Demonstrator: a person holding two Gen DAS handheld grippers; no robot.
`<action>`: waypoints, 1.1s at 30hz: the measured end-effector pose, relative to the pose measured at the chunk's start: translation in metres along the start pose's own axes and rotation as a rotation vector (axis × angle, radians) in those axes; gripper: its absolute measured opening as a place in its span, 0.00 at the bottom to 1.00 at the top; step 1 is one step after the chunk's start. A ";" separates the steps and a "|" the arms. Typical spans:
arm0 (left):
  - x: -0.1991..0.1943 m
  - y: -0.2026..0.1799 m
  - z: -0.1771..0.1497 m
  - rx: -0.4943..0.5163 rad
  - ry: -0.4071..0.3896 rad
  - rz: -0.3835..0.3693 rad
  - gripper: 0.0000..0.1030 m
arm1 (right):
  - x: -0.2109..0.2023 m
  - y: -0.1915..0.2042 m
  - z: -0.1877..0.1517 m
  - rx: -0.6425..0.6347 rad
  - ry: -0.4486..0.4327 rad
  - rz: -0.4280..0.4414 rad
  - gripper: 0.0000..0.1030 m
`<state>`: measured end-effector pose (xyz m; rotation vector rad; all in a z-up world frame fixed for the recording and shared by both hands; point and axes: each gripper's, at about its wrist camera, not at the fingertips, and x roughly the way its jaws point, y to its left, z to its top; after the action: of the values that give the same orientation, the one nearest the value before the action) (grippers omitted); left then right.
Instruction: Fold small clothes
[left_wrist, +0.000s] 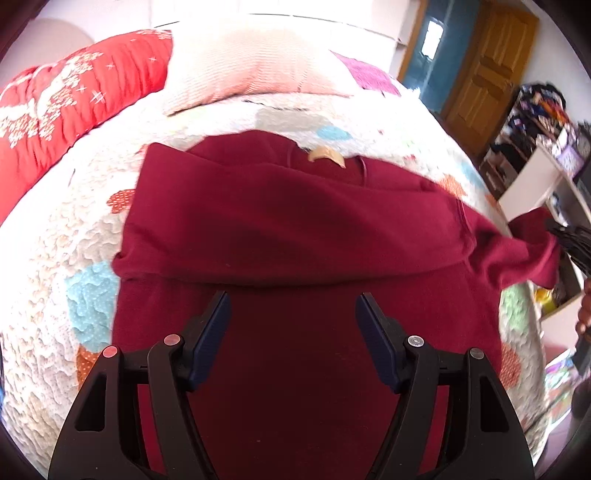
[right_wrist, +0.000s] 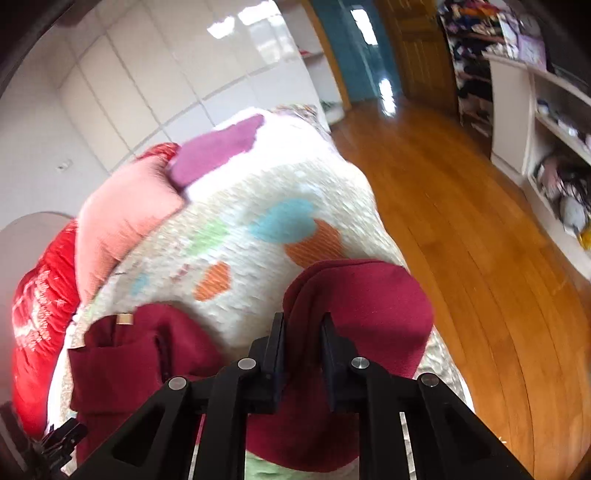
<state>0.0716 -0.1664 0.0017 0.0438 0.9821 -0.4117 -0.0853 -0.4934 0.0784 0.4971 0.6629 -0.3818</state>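
A dark red shirt (left_wrist: 288, 229) lies on the quilted bed, its left sleeve folded across the chest, a tan neck label (left_wrist: 327, 155) at the far edge. My left gripper (left_wrist: 293, 306) is open and empty, hovering over the shirt's lower body. My right gripper (right_wrist: 303, 332) is shut on the shirt's right sleeve (right_wrist: 362, 295) and holds it lifted off the bed. In the left wrist view that sleeve (left_wrist: 524, 254) stretches to the right, where the right gripper (left_wrist: 570, 243) pinches it. The shirt's body (right_wrist: 140, 354) shows at lower left in the right wrist view.
The bed has a white quilt with coloured patches (left_wrist: 55, 229), a pink pillow (left_wrist: 251, 66) and a red blanket (left_wrist: 66, 92) at its head. A wooden floor (right_wrist: 461, 221), white shelves with clutter (right_wrist: 554, 140) and a wooden door (left_wrist: 491, 66) lie to the right.
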 end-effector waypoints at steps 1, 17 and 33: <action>-0.006 0.007 0.003 -0.034 -0.018 -0.011 0.68 | -0.012 0.022 0.005 -0.051 -0.032 0.062 0.16; -0.020 0.068 0.013 -0.246 -0.085 -0.067 0.68 | 0.022 0.115 -0.088 -0.256 0.203 0.367 0.58; 0.092 0.012 0.079 -0.171 0.004 -0.045 0.63 | 0.003 0.068 -0.108 -0.080 0.182 0.408 0.58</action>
<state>0.1837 -0.2020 -0.0311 -0.1326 1.0207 -0.3676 -0.1028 -0.3795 0.0243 0.5801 0.7295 0.0753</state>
